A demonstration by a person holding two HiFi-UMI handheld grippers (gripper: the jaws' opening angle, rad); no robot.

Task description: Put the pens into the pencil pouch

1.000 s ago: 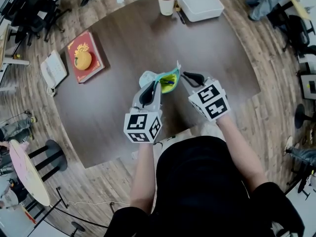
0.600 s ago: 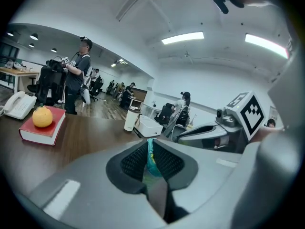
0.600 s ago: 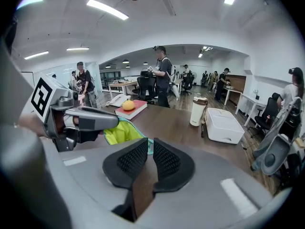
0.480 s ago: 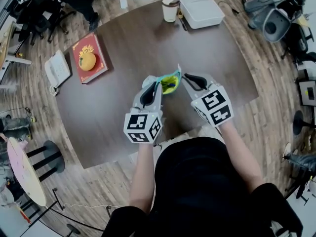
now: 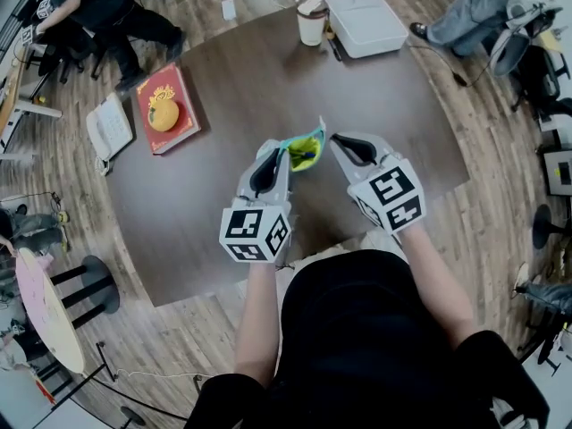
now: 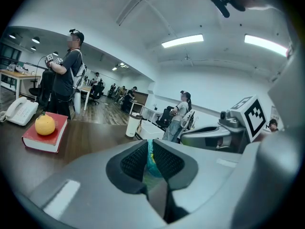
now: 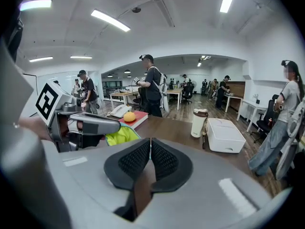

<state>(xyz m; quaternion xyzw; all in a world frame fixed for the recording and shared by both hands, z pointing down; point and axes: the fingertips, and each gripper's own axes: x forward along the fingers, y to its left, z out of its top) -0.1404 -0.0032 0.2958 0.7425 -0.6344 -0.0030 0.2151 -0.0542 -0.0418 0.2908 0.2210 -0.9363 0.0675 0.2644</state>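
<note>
A teal pencil pouch point(image 5: 304, 148) with a yellow-green lining hangs open above the dark table point(image 5: 223, 79), stretched between both grippers. My left gripper point(image 5: 273, 152) is shut on the pouch's left edge; teal fabric point(image 6: 151, 163) shows between its pads. My right gripper point(image 5: 334, 138) has just been closing, and a thin strip of the pouch's right edge sits pinched between its pads point(image 7: 150, 149). The lining point(image 7: 121, 135) shows to the left in the right gripper view. Something dark lies inside the pouch, too small to identify.
A red book with an orange on it point(image 5: 165, 110) and a white telephone point(image 5: 109, 128) lie at the table's left. A cup point(image 5: 311, 21) and a white box point(image 5: 362, 21) stand at the far edge. People and chairs surround the table.
Both grippers have lifted the pouch slightly. The right gripper's jaws have come together on the pouch's edge. People at the upper left have shifted.
</note>
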